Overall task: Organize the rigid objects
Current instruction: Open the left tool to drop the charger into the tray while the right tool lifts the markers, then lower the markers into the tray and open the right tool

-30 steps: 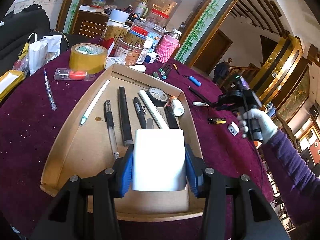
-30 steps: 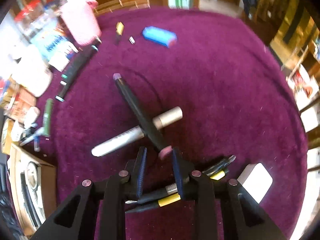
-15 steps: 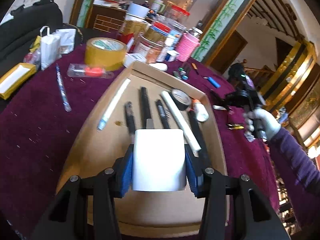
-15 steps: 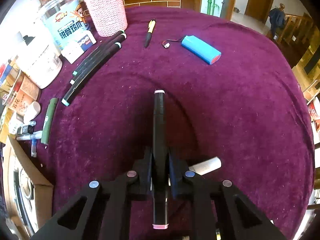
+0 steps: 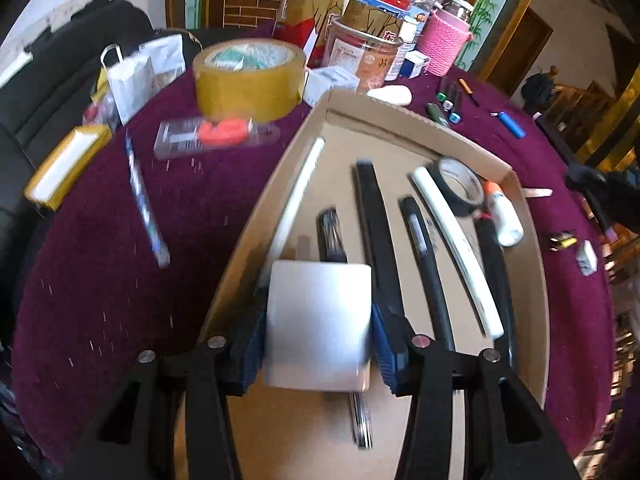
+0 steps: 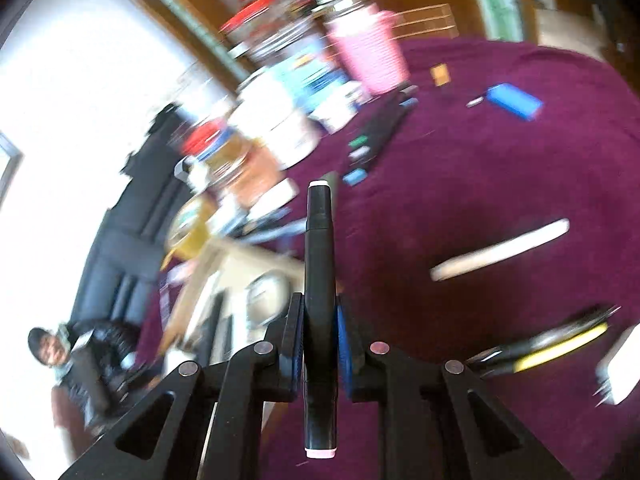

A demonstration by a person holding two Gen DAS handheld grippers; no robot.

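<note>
My left gripper (image 5: 318, 344) is shut on a white block (image 5: 318, 322) and holds it over the near left part of a cardboard tray (image 5: 420, 118). The tray holds several pens, a white tube (image 5: 456, 248), a black tape roll (image 5: 460, 186) and a glue bottle (image 5: 506, 220). My right gripper (image 6: 318, 344) is shut on a black marker (image 6: 319, 272) with pink ends, held above the purple cloth and pointing towards the tray's corner (image 6: 224, 248). That view is blurred.
A yellow tape roll (image 5: 248, 76), a clear case (image 5: 212, 136), a blue pen (image 5: 146, 200) and a yellow box (image 5: 66, 164) lie left of the tray. Jars and a pink cup (image 5: 446, 40) stand behind. A silver marker (image 6: 500, 250), yellow-black pens (image 6: 552, 346) and a blue battery (image 6: 514, 100) lie on the cloth.
My right gripper has lifted the black marker off the cloth and swung left towards the tray. My left gripper has shifted left and closer over the tray with the white block.
</note>
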